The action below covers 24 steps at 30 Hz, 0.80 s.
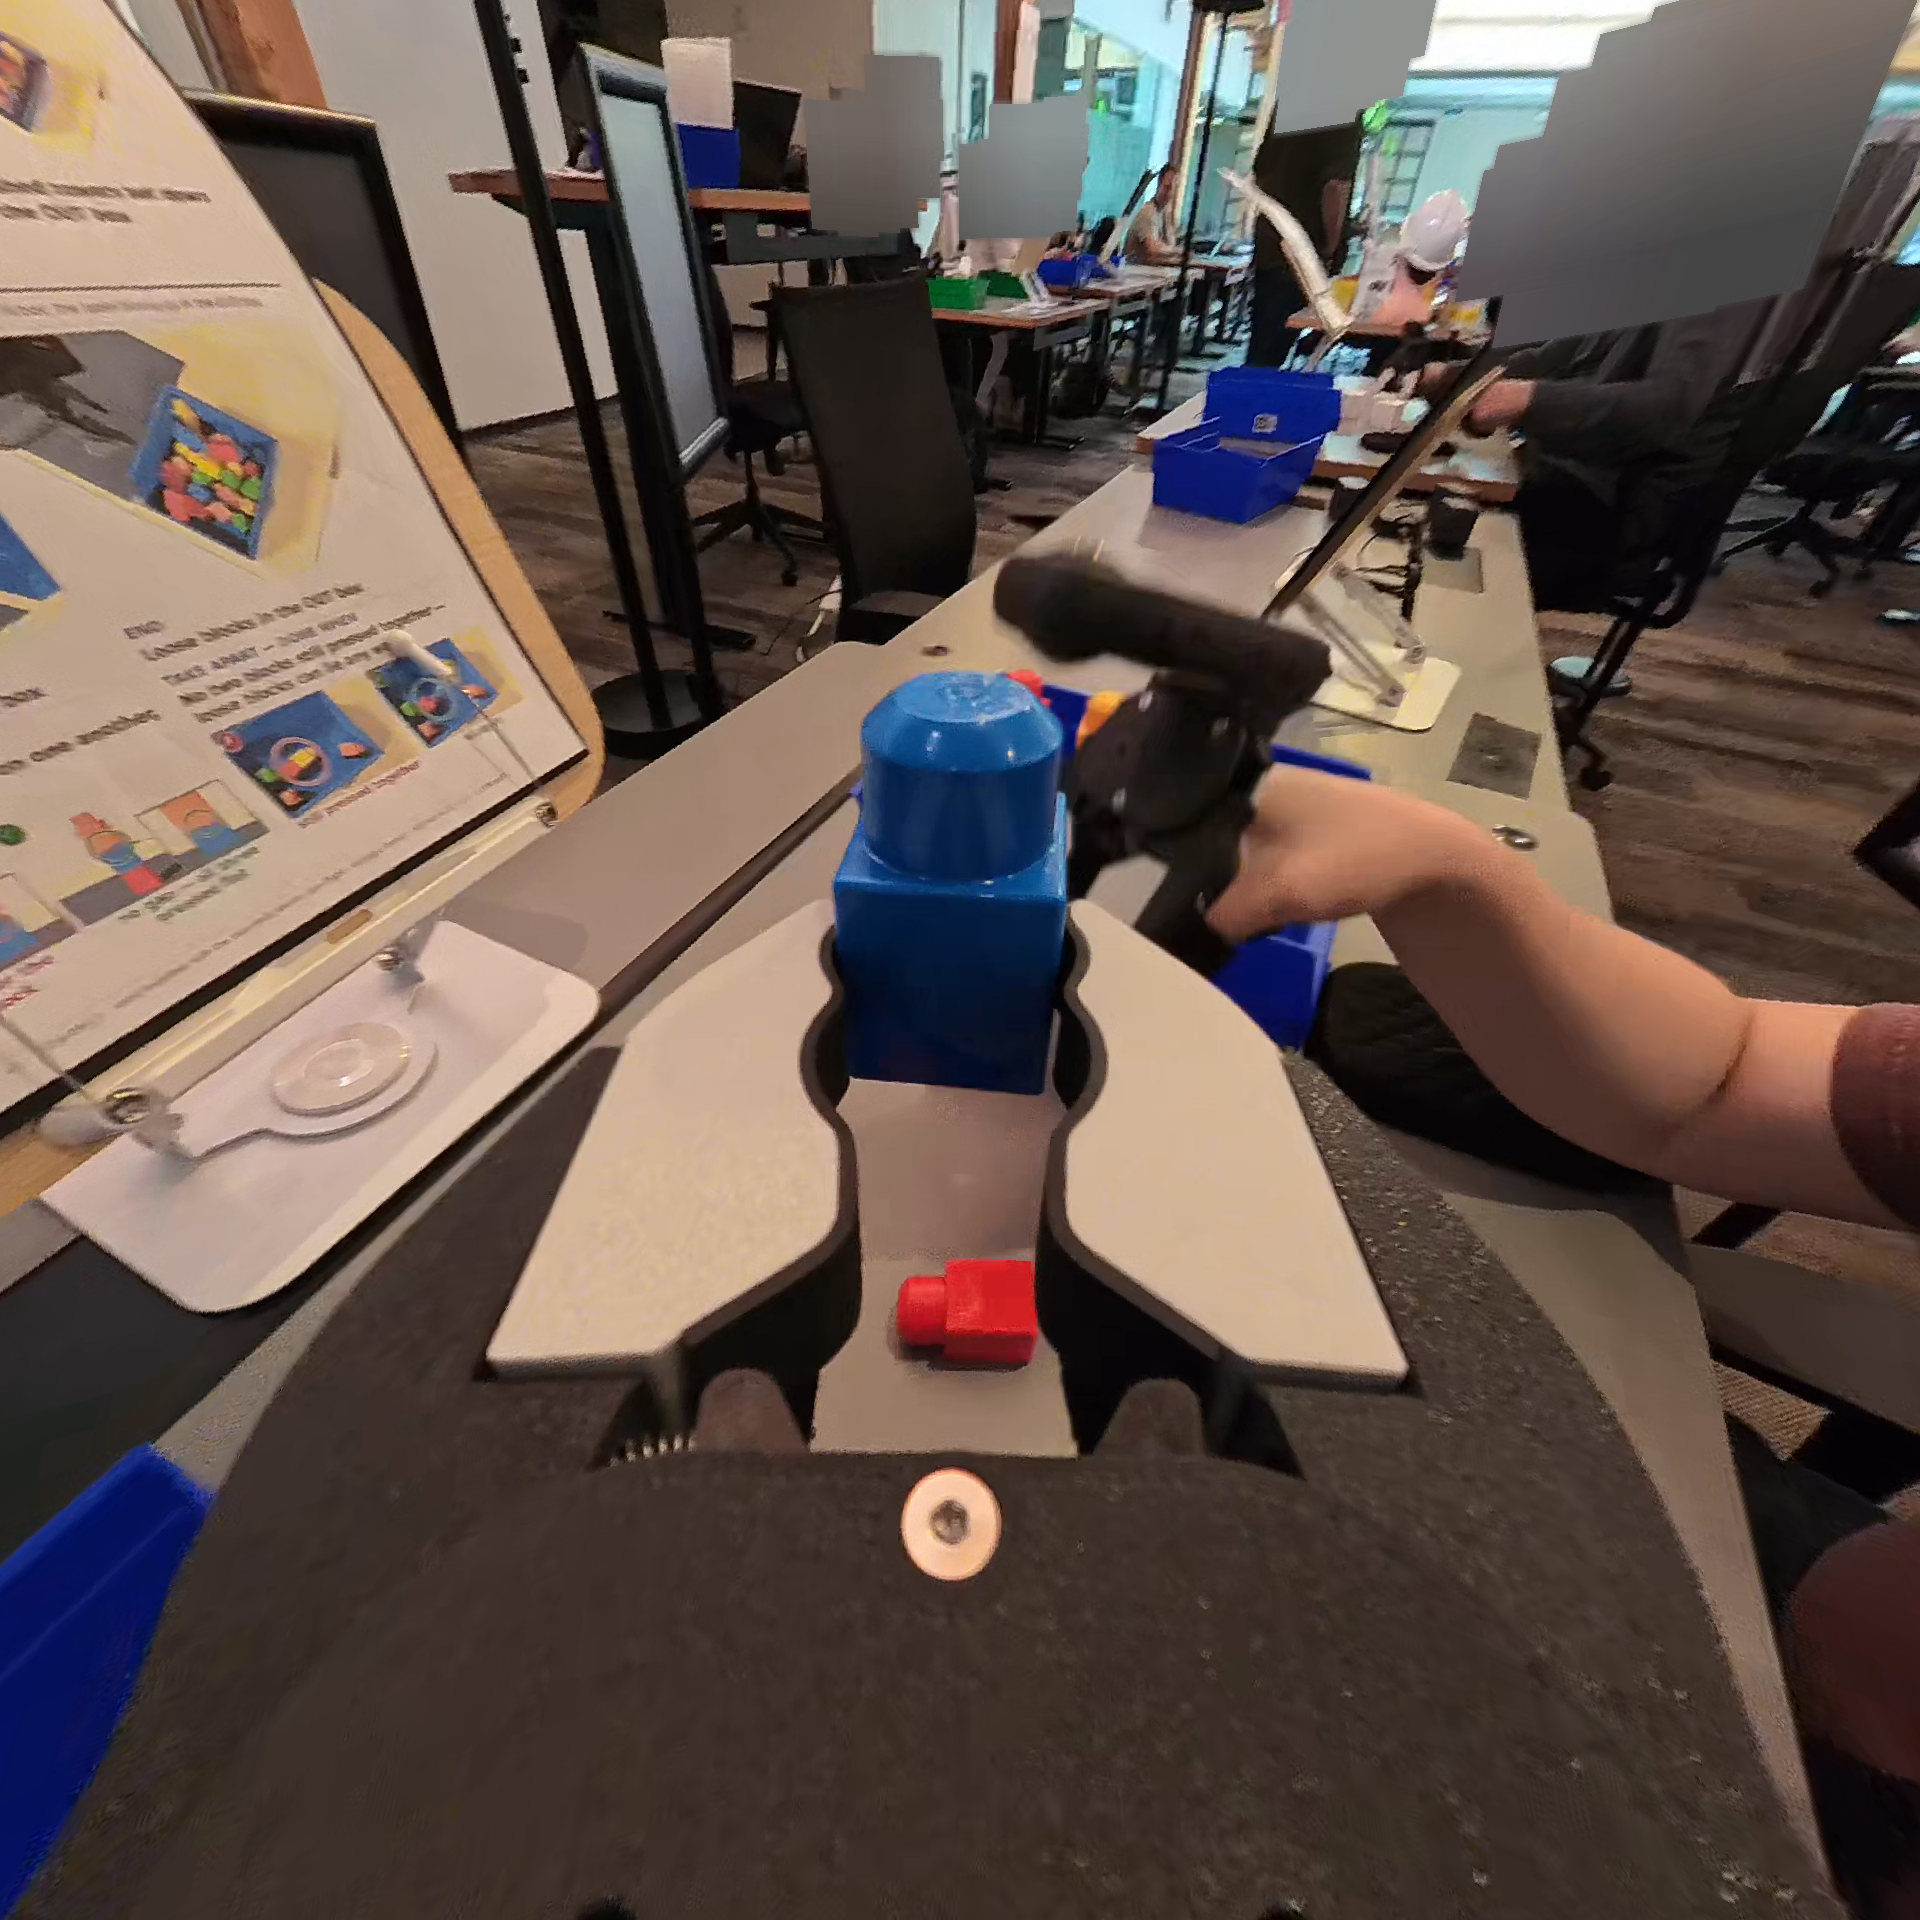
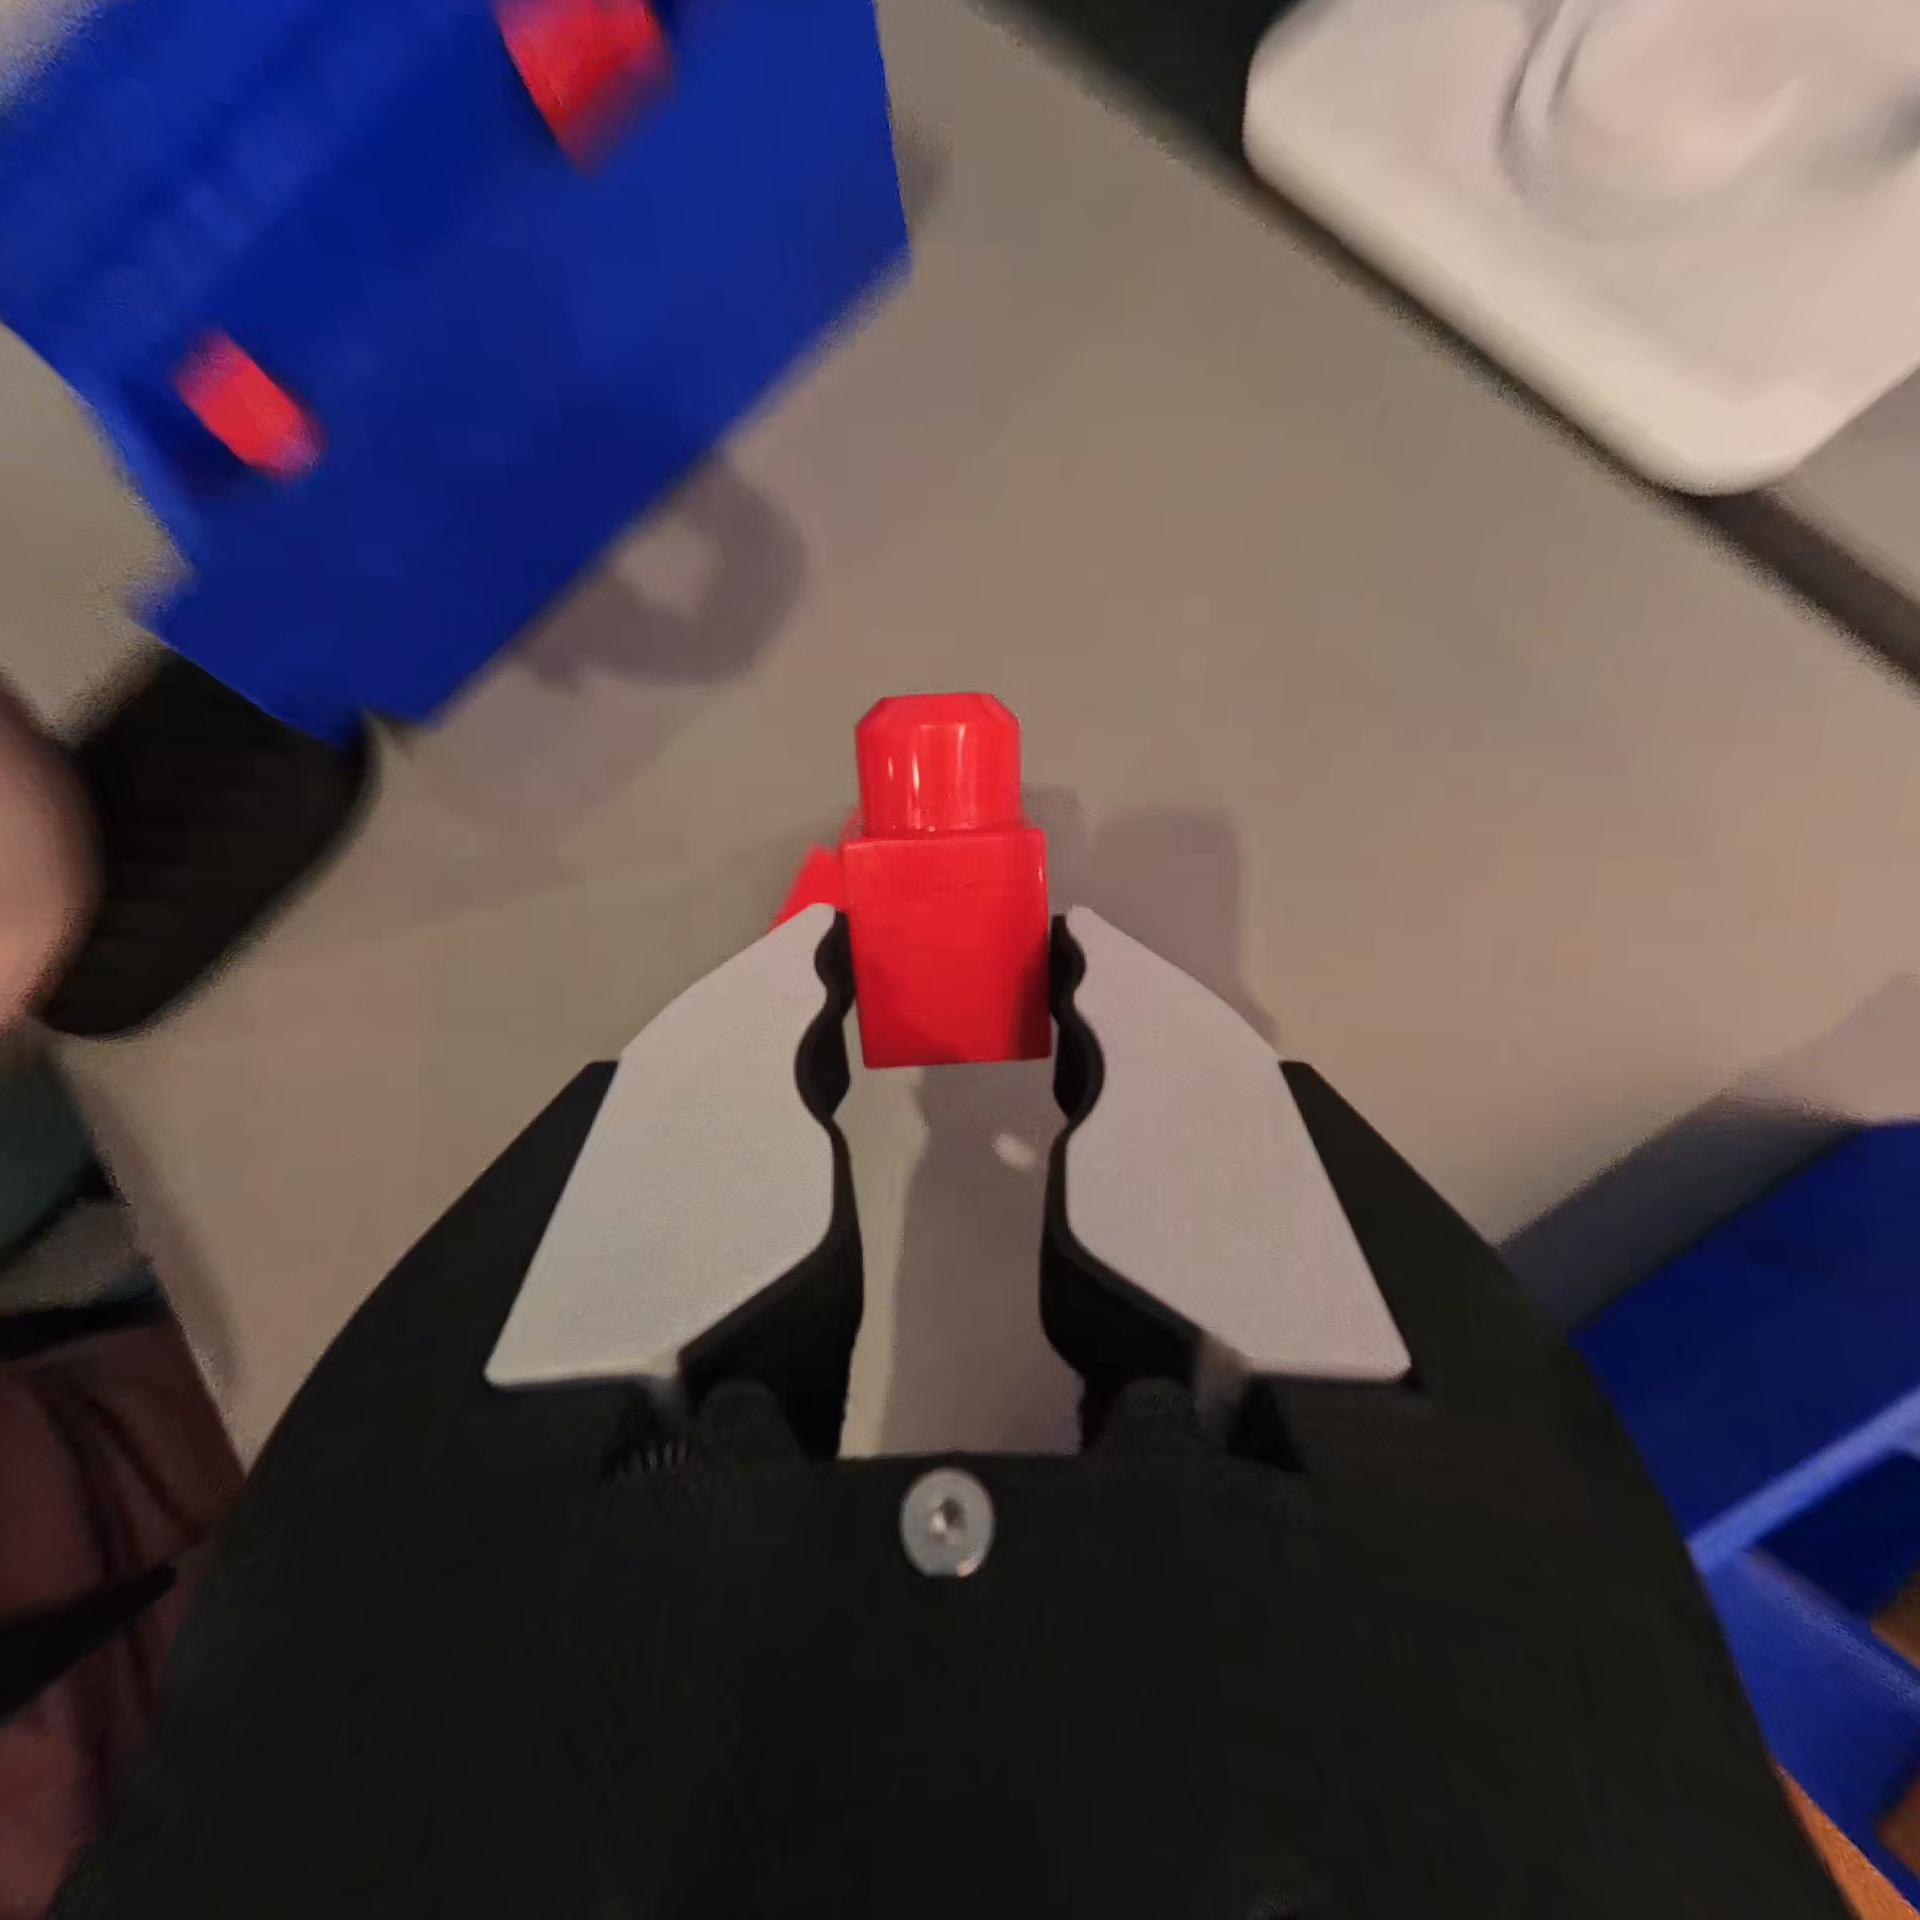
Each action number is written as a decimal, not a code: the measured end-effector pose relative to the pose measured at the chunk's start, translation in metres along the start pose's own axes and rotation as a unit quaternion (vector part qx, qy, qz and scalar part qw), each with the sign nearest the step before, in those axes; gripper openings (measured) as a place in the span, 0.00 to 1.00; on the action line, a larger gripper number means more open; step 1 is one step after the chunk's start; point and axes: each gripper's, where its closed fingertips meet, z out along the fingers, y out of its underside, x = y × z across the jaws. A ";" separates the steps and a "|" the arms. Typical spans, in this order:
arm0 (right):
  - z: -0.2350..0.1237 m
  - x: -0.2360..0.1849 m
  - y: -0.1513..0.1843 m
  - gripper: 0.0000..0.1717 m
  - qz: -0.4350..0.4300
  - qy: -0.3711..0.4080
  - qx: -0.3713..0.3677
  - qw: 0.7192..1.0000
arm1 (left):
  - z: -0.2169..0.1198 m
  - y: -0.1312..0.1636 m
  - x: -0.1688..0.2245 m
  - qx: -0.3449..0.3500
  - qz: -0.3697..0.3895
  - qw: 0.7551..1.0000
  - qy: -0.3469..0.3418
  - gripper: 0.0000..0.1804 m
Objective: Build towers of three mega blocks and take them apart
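While a blue mega block is clamped upright between the two grey fingers of the left tool, its flat sides pressed by both pads and its round stud pointing away from the camera, a red mega block is gripped the same way by the right tool, both pads set against its square body and its stud left free. A further small red block is seen lying on its side on the grey bench, below the left tool. A blue bin with more red pieces is shown, blurred, at upper left in the right wrist view. Both blocks are judged to be hollow moulded plastic: light, stiff, not fragile, but glossy and therefore likely to slip or twist if squeezed near an edge. The square body's opposite flat faces are judged the best place to be held, low enough that the stud and the open underside are kept clear for pressing one block onto another.
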 end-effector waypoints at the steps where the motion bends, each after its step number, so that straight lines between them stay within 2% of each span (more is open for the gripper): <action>1: -0.019 -0.003 -0.018 0.21 0.001 -0.016 0.059 0.998 | 0.003 0.001 0.003 0.005 -0.007 1.000 0.014 0.20; 4: -0.082 -0.013 -0.063 0.21 -0.007 -0.068 0.242 0.968 | 0.014 0.006 0.018 0.017 -0.032 0.996 0.080 0.20; 6: -0.125 -0.032 -0.083 0.21 -0.032 -0.133 0.357 0.924 | 0.023 0.007 0.032 0.031 -0.059 0.989 0.130 0.20; 9: -0.160 -0.059 -0.093 0.22 -0.042 -0.229 0.435 0.870 | 0.041 0.019 0.051 0.017 -0.091 0.977 0.191 0.20; 11: -0.164 -0.070 -0.096 0.21 -0.045 -0.254 0.454 0.853 | 0.053 0.028 0.063 0.002 -0.099 0.972 0.215 0.20; 13: -0.153 -0.079 -0.097 0.21 -0.047 -0.266 0.448 0.852 | 0.063 0.038 0.070 -0.015 -0.106 0.970 0.219 0.20; 18: -0.112 -0.089 -0.094 0.21 -0.056 -0.254 0.399 0.879 | 0.072 0.043 0.073 -0.015 -0.105 0.973 0.206 0.20; 22: -0.102 -0.094 -0.092 0.21 -0.073 -0.249 0.381 0.887 | 0.068 0.040 0.069 -0.013 -0.089 0.977 0.192 0.20; 24: -0.102 -0.097 -0.090 0.21 -0.079 -0.259 0.372 0.888 | 0.065 0.041 0.072 -0.023 -0.094 0.973 0.208 0.20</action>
